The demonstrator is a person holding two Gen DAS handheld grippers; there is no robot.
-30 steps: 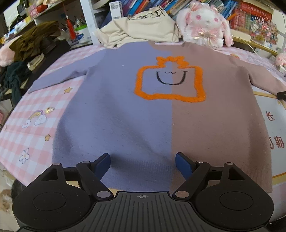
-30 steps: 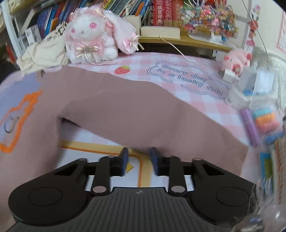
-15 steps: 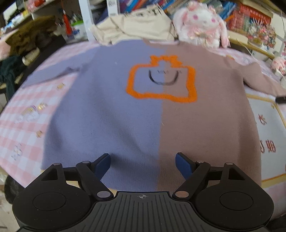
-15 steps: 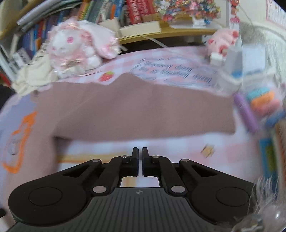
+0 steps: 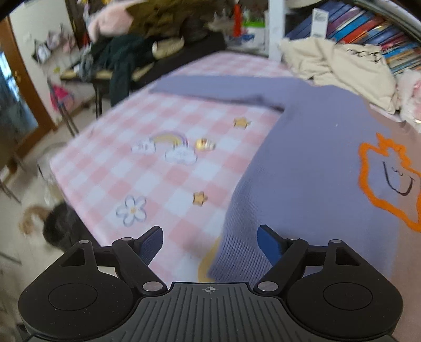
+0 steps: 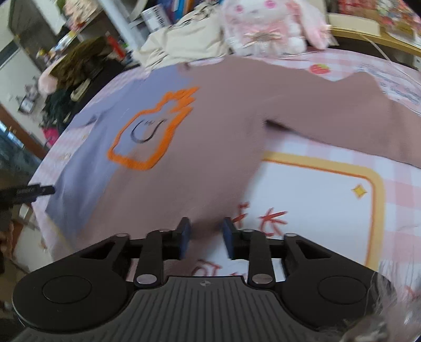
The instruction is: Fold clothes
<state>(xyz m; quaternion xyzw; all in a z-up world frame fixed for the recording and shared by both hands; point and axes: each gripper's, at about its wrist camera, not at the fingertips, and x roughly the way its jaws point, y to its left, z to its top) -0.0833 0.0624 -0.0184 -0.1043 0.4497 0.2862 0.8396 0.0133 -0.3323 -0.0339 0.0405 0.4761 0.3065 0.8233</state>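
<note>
A sweater lies flat on the pink checked bed cover, purple (image 5: pixel 310 163) on one half and brown (image 6: pixel 210 147) on the other, with an orange outline figure (image 6: pixel 155 131) on the chest. My left gripper (image 5: pixel 210 243) is open over the purple hem's lower corner (image 5: pixel 231 260), which lies between its blue fingers without touching the pads. The purple sleeve (image 5: pixel 210 89) stretches out far ahead. My right gripper (image 6: pixel 206 234) has its jaws opening, a narrow gap over the brown hem's edge, nothing pinched. The brown sleeve (image 6: pixel 355 118) lies spread to the right.
A cream garment (image 5: pixel 342 63) and a pink plush rabbit (image 6: pixel 265 23) sit at the bed's head before bookshelves. Dark clothes (image 5: pixel 123 60) pile on a side table beyond the bed's left edge (image 5: pixel 60 184). A black object (image 6: pixel 29 192) pokes in at the left.
The left view swung from the sweater's middle to its lower purple corner. The right gripper left the brown sleeve, shut briefly, and now stands slightly parted at the brown hem.
</note>
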